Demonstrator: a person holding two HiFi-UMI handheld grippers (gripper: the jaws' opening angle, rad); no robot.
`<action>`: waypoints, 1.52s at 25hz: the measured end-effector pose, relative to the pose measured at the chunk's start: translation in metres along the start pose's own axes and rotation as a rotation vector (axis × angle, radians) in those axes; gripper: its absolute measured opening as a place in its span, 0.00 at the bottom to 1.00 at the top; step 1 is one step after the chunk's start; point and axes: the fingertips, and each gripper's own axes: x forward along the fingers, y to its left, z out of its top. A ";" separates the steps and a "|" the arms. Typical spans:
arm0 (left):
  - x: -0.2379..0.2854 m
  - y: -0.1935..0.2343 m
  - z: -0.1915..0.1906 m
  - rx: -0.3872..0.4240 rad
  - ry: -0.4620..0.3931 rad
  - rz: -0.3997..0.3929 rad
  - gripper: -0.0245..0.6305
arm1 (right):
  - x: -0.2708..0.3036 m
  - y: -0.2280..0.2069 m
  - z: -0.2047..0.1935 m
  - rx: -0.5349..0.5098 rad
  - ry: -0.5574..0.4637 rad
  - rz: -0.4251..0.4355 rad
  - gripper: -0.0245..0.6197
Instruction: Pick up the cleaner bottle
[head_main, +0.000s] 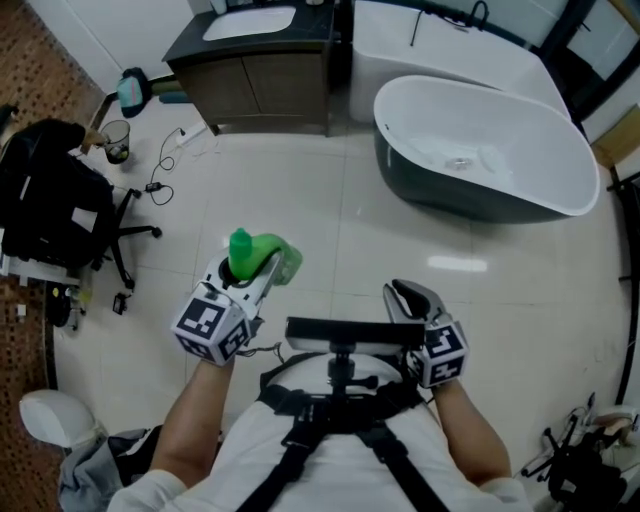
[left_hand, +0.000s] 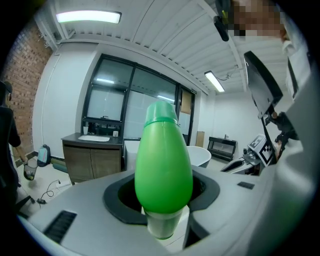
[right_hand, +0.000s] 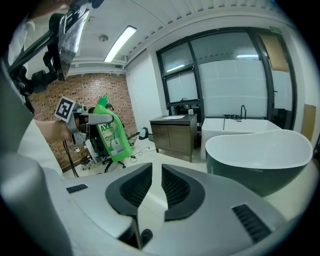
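At the far left a black office chair stands by a patch of brick-patterned floor, with a small bin just beyond it and a loose cable trailing over the pale floor tiles. Past these, against the wall, is a dark vanity cabinet with a white basin set in its top.

The left tongs are held out in front of the person's chest, clamped on the cleaner bottle – a green plastic bottle with a green cap. In the left gripper view its body fills the gap between the two jaws and the pads press on it from both sides. The right gripper view shows the bottle off the floor, cap uppermost and tilted a little, its white lettering and label facing that camera. The tongs grip it high up, just below the cap.

To the right, level with the left pair and well apart from the bottle, the right tongs point forward and down. Their jaws stand slightly apart with only a narrow slit between the ribbed pads, and nothing is in it.

Farther right sits a freestanding bathtub – dark outside, white inside.
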 end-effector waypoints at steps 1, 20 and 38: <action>0.001 -0.003 -0.001 -0.004 0.006 0.010 0.29 | -0.002 -0.003 0.000 0.003 -0.001 0.003 0.15; -0.031 -0.135 -0.004 -0.049 -0.032 0.078 0.29 | -0.095 -0.064 -0.018 0.022 -0.050 0.066 0.15; -0.062 -0.160 -0.022 -0.056 0.010 0.027 0.29 | -0.126 -0.039 -0.019 0.015 -0.060 0.067 0.15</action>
